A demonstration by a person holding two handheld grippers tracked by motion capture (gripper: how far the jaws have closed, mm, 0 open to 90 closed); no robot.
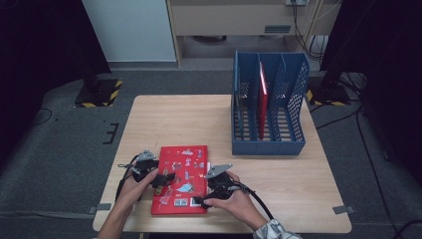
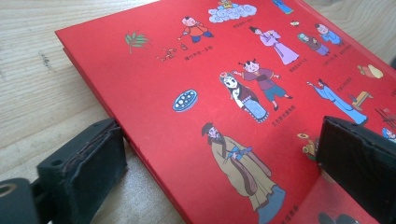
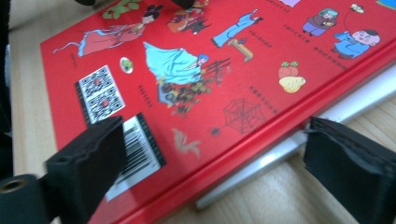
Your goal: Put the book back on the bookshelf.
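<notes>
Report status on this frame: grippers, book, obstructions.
Left gripper open, jaws straddling the red book's left edge. Right gripper open at its near right edge, jaws not pressing. Book flat on table. Blue file rack stands apart; nothing in the way.

Both forearms come in low and angle inward toward each other. The left hand (image 1: 130, 185) wraps the left gripper (image 1: 166, 178), whose fingers (image 2: 84, 163) point toward the other hand. They stand apart: one pad sits just off to the outer side, the other (image 2: 359, 158) lies inward of it, nothing pressed between them. The right hand (image 1: 234, 199) grips the right gripper (image 1: 199, 200) from behind, a patterned sleeve (image 1: 276, 231) at the wrist. Its fingers (image 3: 88, 163) point back toward the left hand and stand wide, pads clamping nothing, the grey plate (image 1: 218, 170) above them.
</notes>
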